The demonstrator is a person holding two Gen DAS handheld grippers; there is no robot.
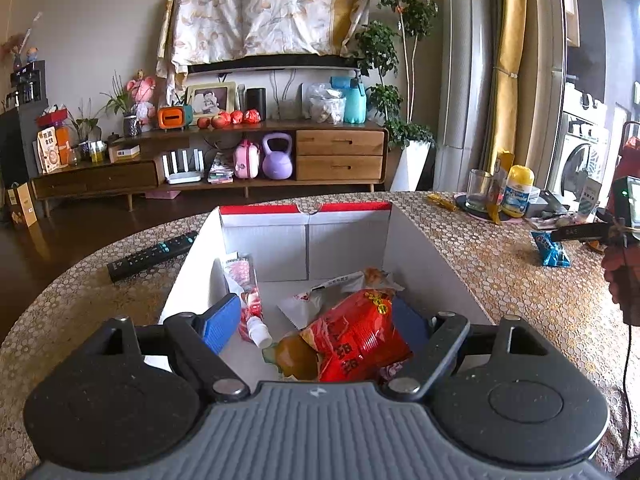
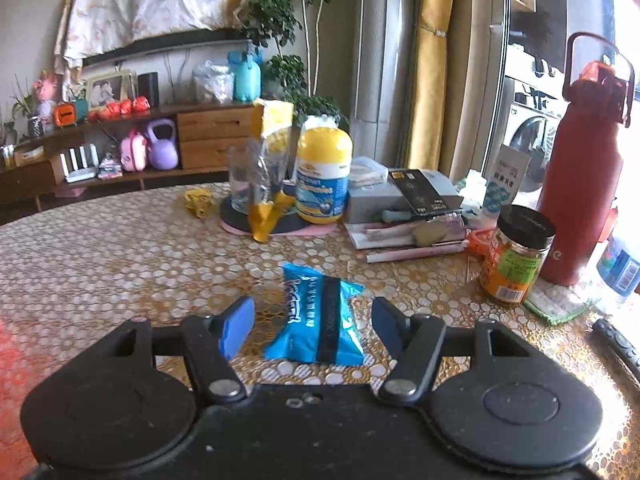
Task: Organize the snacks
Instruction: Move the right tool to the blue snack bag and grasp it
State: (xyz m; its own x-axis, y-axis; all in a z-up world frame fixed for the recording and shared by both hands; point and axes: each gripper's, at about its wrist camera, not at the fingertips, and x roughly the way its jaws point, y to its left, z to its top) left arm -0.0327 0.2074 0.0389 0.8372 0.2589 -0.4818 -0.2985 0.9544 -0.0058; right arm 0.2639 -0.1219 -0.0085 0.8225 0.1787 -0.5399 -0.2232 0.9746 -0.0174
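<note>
Snacks partly gathered in an open box, one packet out on the desk

An open white cardboard box with a red top edge (image 1: 416, 256) stands on the desk, its flaps up. Inside it lies a crinkled red foil snack bag with gold and dark print (image 1: 358, 338), tilted and resting over a white plastic packet (image 1: 320, 294). To their left, a slim red-and-white pouch with a white cap (image 1: 250, 300) leans against the box's left wall, cap end nearest the camera. Well apart from the box, a small blue plastic snack packet with a dark stripe and white lettering (image 2: 316, 320) lies flat on the patterned desk (image 2: 120, 256), sealed and slightly puffed.
</note>
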